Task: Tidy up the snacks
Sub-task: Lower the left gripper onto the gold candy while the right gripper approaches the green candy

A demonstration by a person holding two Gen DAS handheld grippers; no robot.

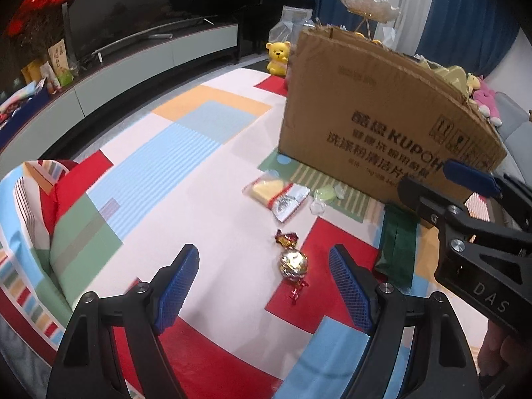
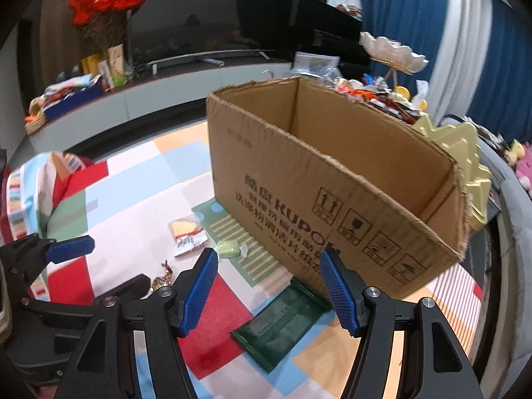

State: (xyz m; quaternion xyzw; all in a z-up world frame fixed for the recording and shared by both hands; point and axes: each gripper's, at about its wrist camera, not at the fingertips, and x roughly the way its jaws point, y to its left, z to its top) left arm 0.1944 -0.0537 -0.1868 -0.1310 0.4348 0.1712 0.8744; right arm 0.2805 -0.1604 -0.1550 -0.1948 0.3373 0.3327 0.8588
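Between my left claw's (image 1: pixel 262 286) spread fingers lies a gold-wrapped candy (image 1: pixel 293 262) on the patchwork bedspread (image 1: pixel 186 173); my right claw (image 2: pixel 269 294), also spread, hovers over a dark green packet (image 2: pixel 282 326) touching the cardboard box (image 2: pixel 299 206).

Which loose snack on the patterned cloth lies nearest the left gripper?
The gold foil-wrapped candy, lying just ahead between the open left gripper fingers; the yellow-and-white packet, pale green candy and dark green packet lie farther off.
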